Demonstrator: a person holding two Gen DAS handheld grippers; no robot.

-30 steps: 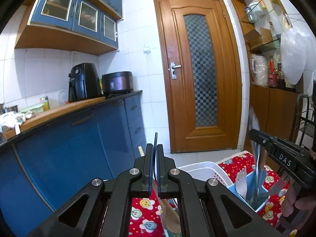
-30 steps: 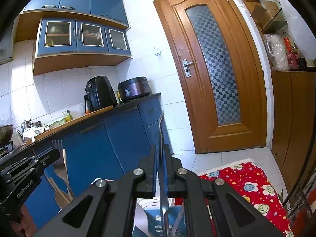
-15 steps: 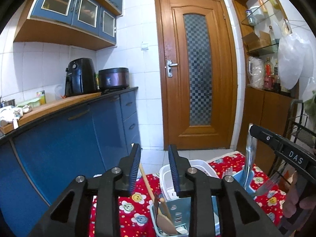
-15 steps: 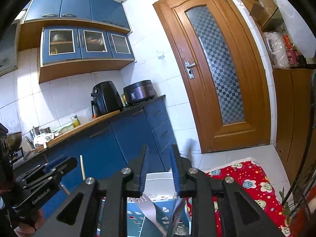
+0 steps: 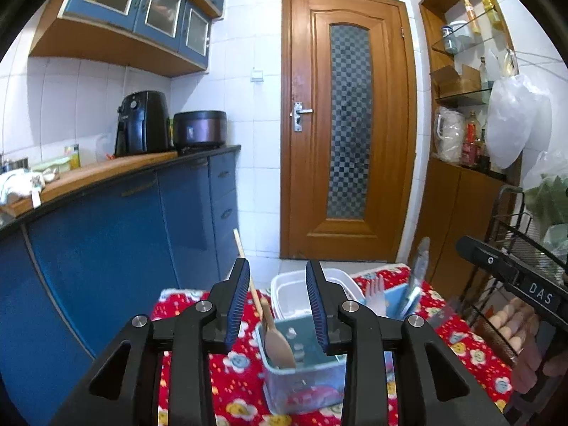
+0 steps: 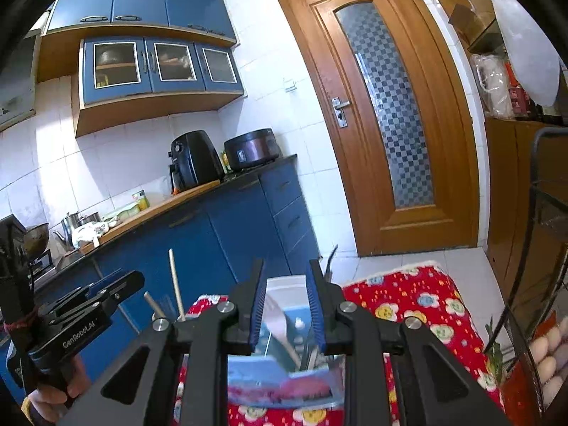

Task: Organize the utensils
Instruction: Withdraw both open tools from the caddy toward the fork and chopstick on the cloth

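Note:
A pale blue utensil holder (image 5: 301, 383) stands on a red flowered cloth (image 5: 461, 351). A wooden spoon (image 5: 273, 330) leans in its near compartment. A white plastic fork (image 5: 376, 294) and a grey utensil handle (image 5: 419, 266) stand in the far compartment. My left gripper (image 5: 277, 305) is open and empty above the holder. My right gripper (image 6: 285, 309) is open and empty above the same holder (image 6: 280, 387), where a fork (image 6: 280, 323) leans. The right gripper's body (image 5: 511, 280) shows at the left view's right edge.
A white plastic basket (image 5: 294, 291) sits behind the holder. Blue cabinets (image 5: 124, 248) run along the left. A wooden door (image 5: 348, 135) is ahead. A black wire rack (image 5: 525, 241) with eggs (image 6: 546, 355) stands at the right.
Both grippers were shut on utensils, opened, and let them go into the holder. Both have since drawn back and up, with jaws wider apart.

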